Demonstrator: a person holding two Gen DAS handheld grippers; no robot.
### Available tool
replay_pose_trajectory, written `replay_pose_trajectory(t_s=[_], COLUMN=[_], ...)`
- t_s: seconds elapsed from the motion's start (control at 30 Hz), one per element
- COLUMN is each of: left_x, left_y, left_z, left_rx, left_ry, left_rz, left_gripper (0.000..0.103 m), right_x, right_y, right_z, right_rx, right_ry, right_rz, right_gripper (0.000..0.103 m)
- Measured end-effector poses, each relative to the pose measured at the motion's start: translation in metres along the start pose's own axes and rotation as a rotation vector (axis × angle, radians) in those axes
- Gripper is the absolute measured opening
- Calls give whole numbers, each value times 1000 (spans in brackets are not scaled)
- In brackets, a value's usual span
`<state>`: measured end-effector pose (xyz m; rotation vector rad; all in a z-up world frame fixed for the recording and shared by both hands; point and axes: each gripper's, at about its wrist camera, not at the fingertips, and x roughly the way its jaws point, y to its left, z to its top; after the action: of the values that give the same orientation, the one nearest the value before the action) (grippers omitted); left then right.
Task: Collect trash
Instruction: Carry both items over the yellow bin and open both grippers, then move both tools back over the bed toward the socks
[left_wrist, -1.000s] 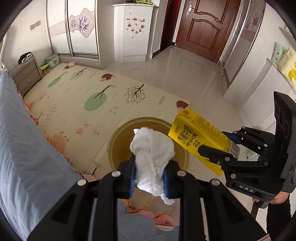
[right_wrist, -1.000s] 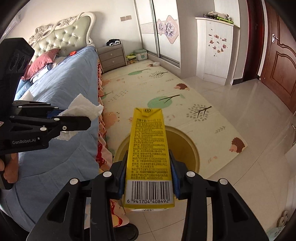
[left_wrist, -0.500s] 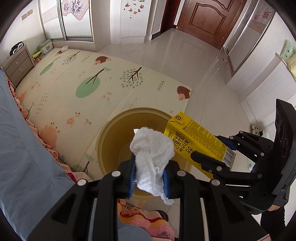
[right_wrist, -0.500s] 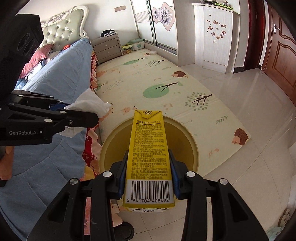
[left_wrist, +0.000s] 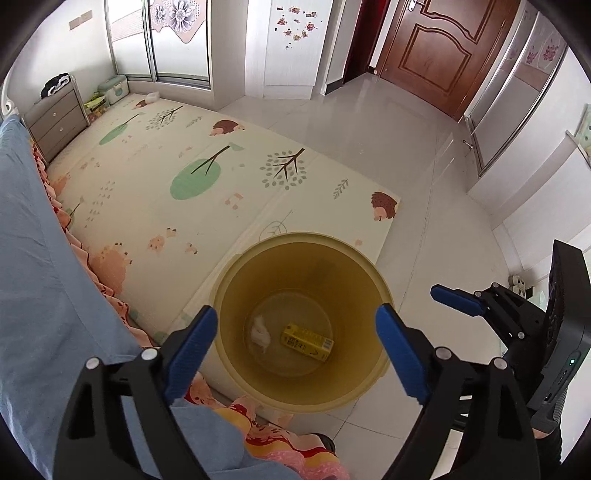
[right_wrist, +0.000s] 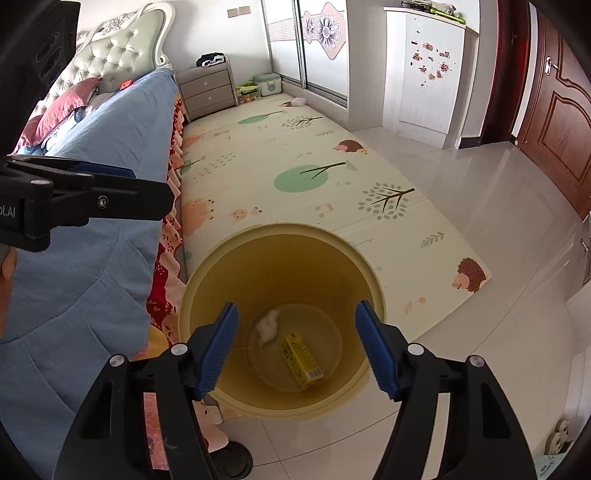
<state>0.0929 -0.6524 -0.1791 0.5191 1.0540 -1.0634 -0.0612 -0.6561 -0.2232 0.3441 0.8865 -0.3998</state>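
- Yellow bin stands on tiled floor at corner of play mat, beside blue-covered bed
- Left gripper over bin mouth; jaws just opened wide, nothing between
- Right gripper likewise just opened, empty
- White tissue wad and yellow carton lie on bin bottom, close together; carton on its side

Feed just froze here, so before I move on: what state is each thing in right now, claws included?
Left claw: jaws just opened, nothing between them, above the bin.
Right claw: jaws just opened, nothing between them, above the bin.
Yellow bin: upright, uncovered.
White tissue: crumpled, on the bin's bottom.
Yellow carton: lying on its side on the bin's bottom, beside the tissue.
Brown door: closed.
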Motion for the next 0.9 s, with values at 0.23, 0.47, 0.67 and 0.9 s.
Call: replay_pose_trajectory(t_s=[0.23,0.47,0.67,0.9], left_x=[-17,-61,-130,-229], left_y=[-4,6,23,62], left_z=[-2,-13,-41,-103], left_rx=[24,19,0,-83], left_ry=[-41,-107,-251,-432], left_rz=[0,16,101,180], left_gripper=[87,87,87,87], right_x=[-15,-42,-80,-135], right_y=[4,27,66,149], right_z=[3,10,23,34], right_rx=[-5,-29,-63,-152], right_ry=[-19,-65,-146,-300], right_rz=[-7,-5,52,177], right_gripper=[65,65,65,65])
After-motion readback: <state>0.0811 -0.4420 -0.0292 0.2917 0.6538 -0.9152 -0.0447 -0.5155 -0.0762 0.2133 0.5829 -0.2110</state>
